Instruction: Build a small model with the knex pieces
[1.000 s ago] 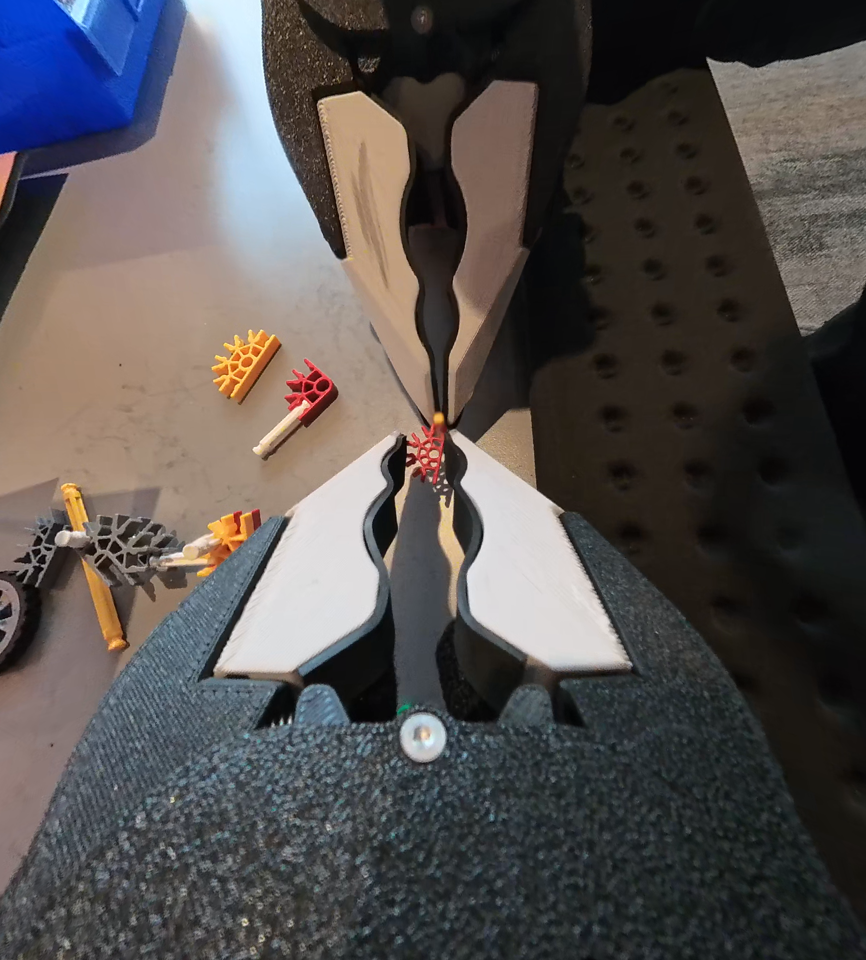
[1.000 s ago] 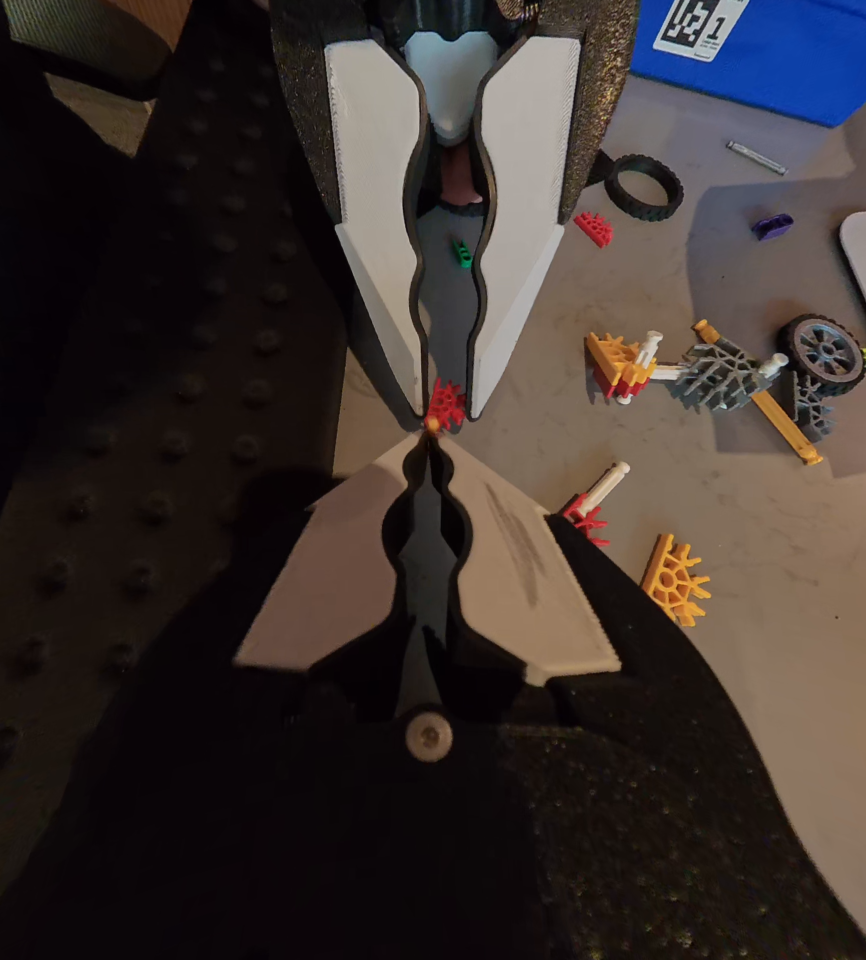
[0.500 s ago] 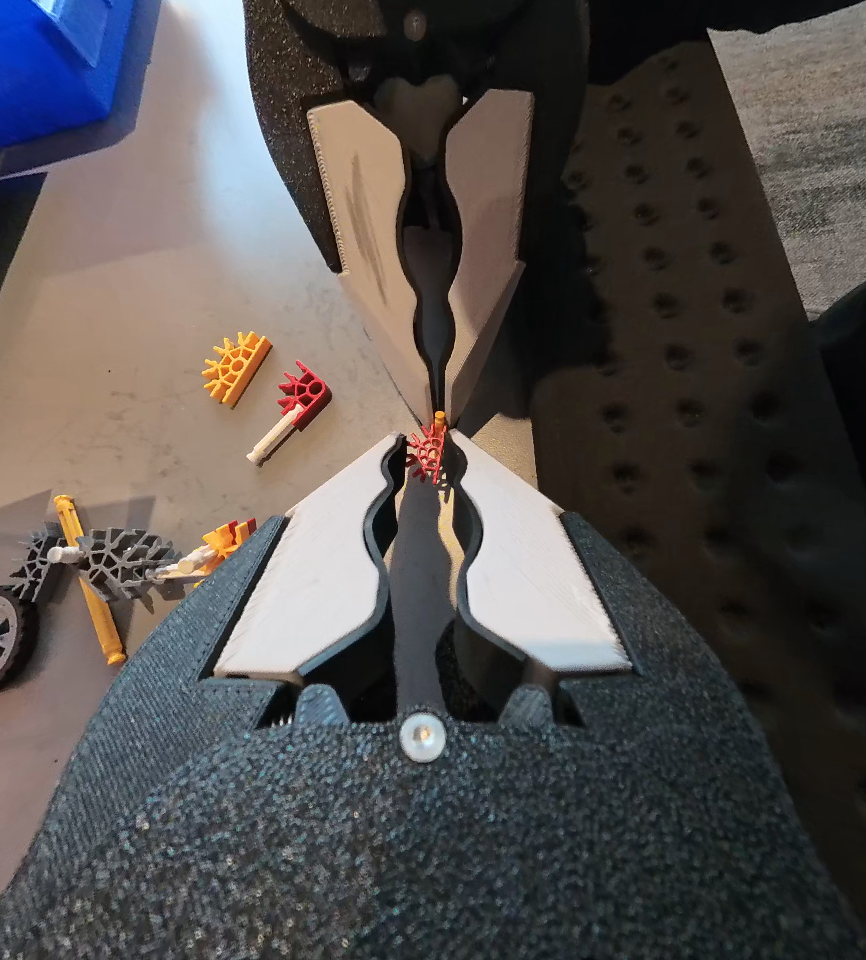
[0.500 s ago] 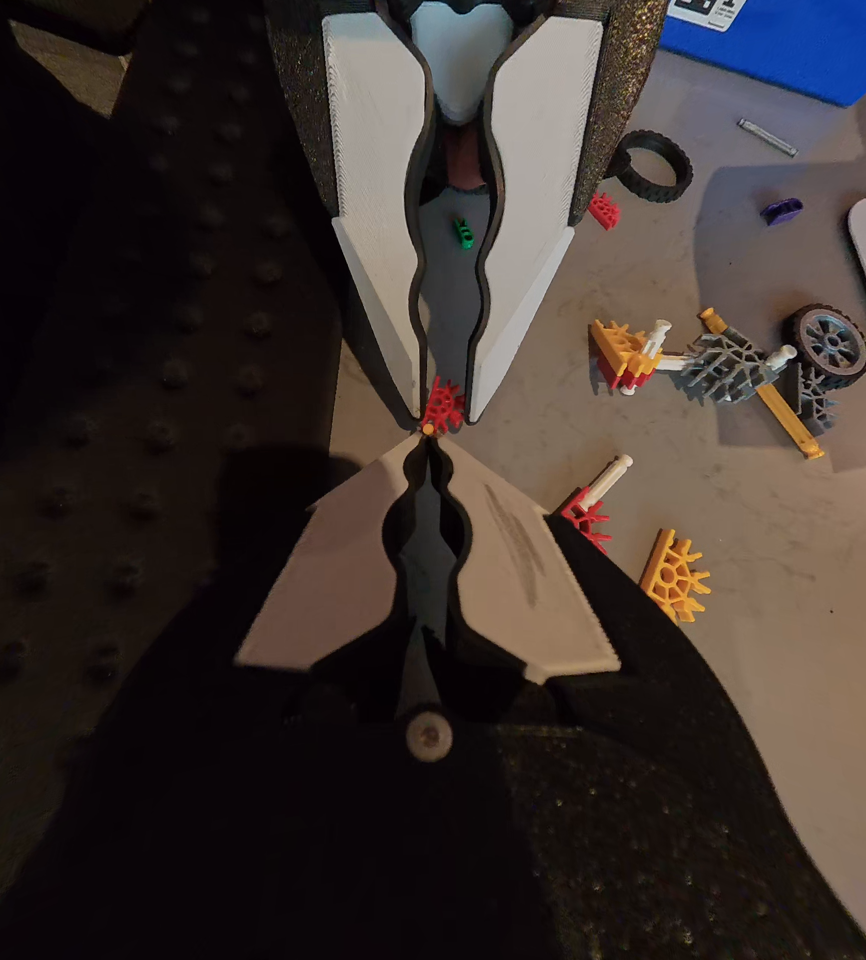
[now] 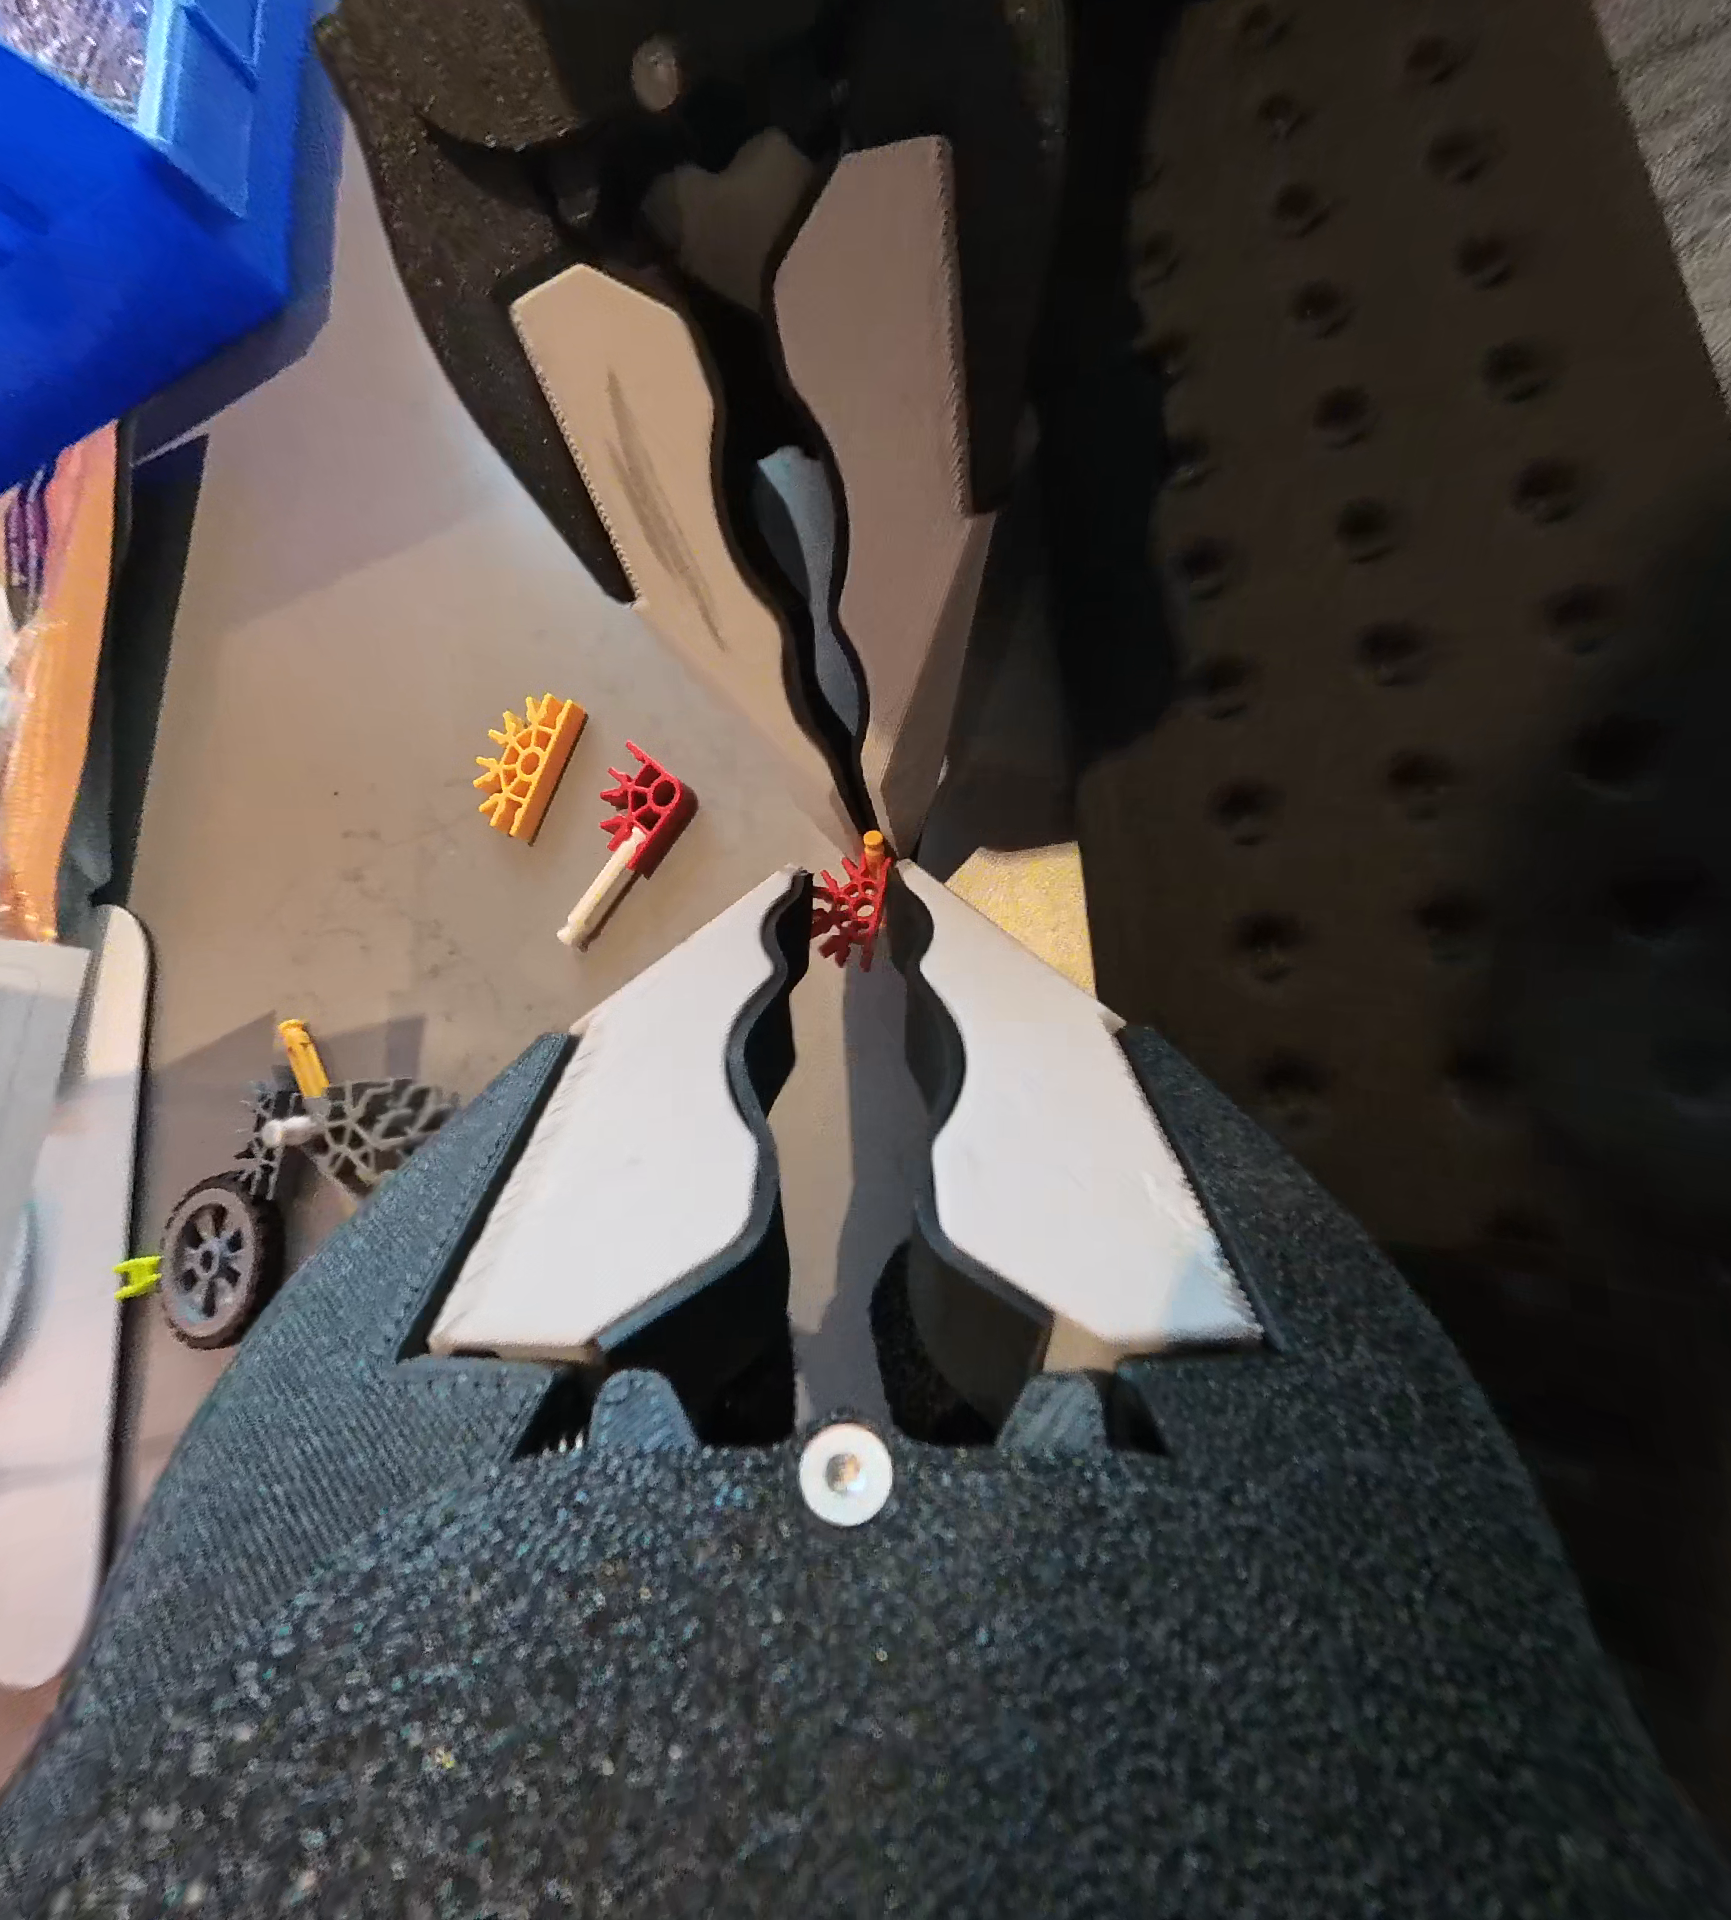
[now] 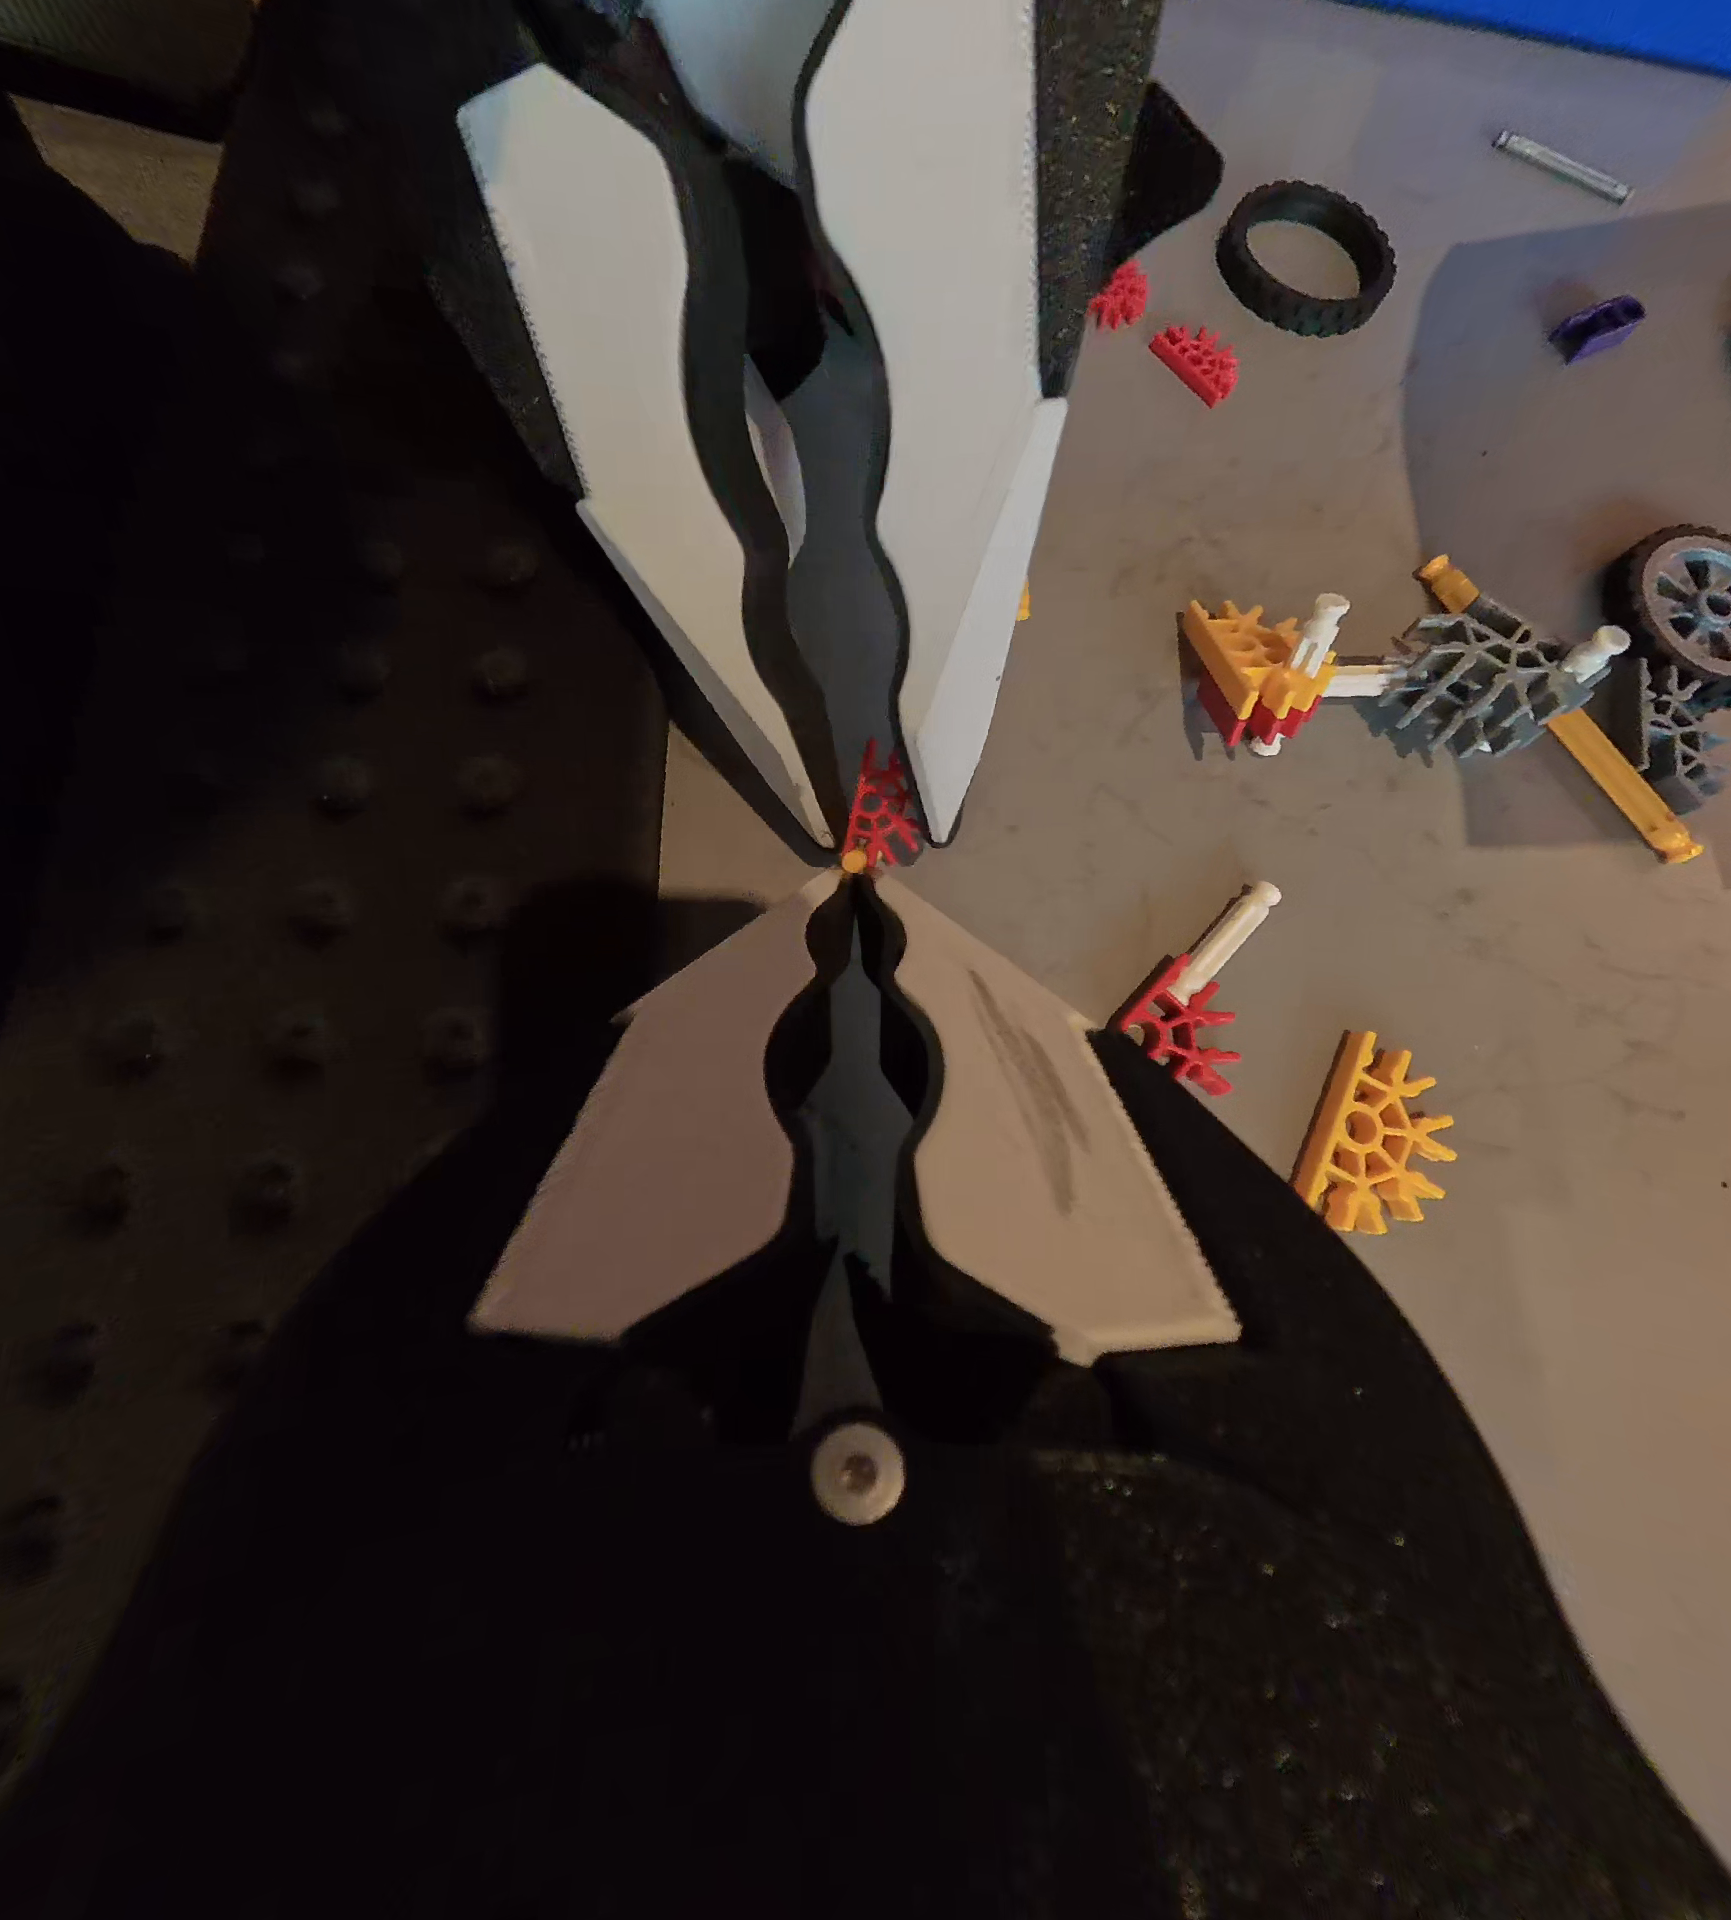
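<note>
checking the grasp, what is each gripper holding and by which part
Left gripper pinches the red connector by its flat sides. Right gripper pinches a small orange rod near its tip.

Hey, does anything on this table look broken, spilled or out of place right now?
Nothing looks damaged. Building-toy parts lie scattered on the table: a loose black tyre off any wheel, and a half-built grey and yellow assembly lying flat.

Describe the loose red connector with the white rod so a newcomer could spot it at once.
Start at the grey table in the right wrist view, on the bare patch just right of the right gripper. There lies the red connector with a white rod, beside a flat yellow fan-shaped connector. It is the only loose red piece with a white rod plugged in.
</note>
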